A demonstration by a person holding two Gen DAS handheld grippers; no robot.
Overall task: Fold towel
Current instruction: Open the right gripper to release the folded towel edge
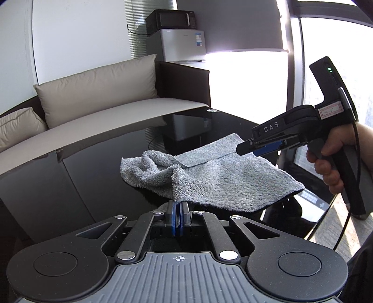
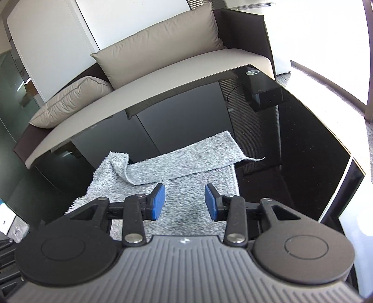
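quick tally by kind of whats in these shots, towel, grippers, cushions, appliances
towel: 1
grippers: 2, left gripper and right gripper
cushions: 2, big cushion and small cushion
appliances: 2, microwave on mini fridge
total: 7

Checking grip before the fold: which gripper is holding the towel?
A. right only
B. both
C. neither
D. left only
D: the left gripper is pinched shut on the towel edge, while the right gripper hangs open above it.
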